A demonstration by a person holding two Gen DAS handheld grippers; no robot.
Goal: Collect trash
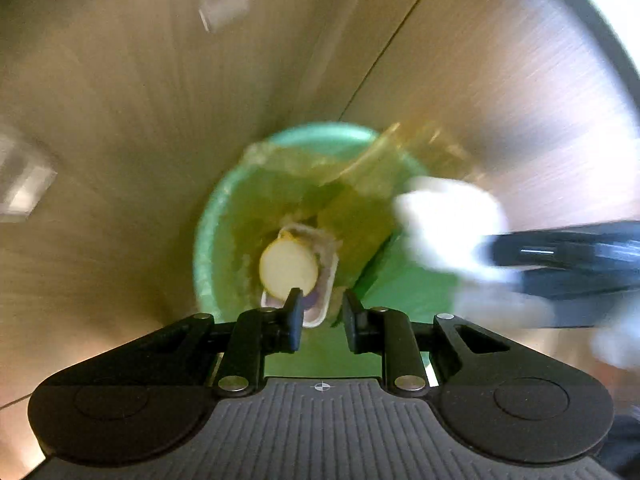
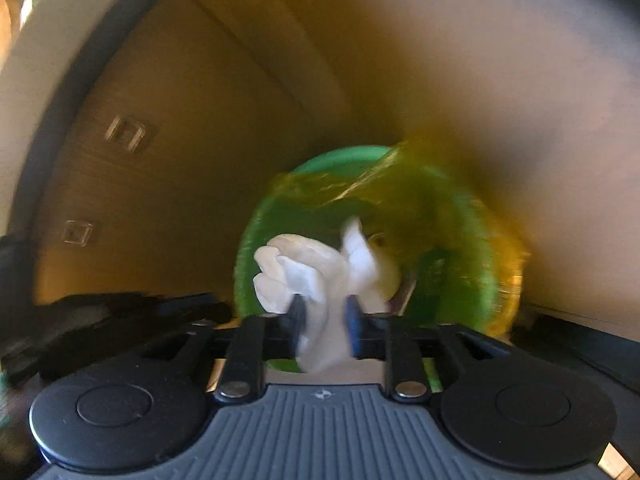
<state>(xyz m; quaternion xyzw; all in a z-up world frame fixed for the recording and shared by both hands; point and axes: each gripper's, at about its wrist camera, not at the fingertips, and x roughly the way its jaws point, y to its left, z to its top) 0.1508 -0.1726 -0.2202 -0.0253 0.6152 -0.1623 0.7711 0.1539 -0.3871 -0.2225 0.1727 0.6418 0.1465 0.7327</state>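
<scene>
Over the bin: both grippers point down into a green bin [image 1: 208, 248] that stands on a brown wood-grain floor [image 1: 120, 120].
Bin: round, green, lined with a thin yellowish bag [image 1: 360, 184]; the bag edge is folded over the far rim and looks crumpled.
Inside the bin: a round pale yellow disc [image 1: 288, 270] lies on a small white tray [image 1: 320, 312] near the bottom, toward the near wall in the left wrist view.
Left gripper [image 1: 320, 312]: its jaws are spread apart, and nothing is between them; the disc and the tray are seen just beyond its left finger, and I cannot tell if they touch it.
Right gripper [image 2: 323, 320]: a crumpled white tissue [image 2: 296, 268] is between its fingers, the bigger part bulging out above the fingertips, a strip hanging down between them. The picture is blurred, so I cannot tell if the pads press the tissue or are only beside it.
Tissue place: above the bin opening, near the right rim as the left wrist view shows it [image 1: 444, 228].
Floor marks: two small pale squares [image 2: 126, 133] are on the floor, well apart from the bin.
Picture quality: both views are smeared by motion, mostly at the edges.
</scene>
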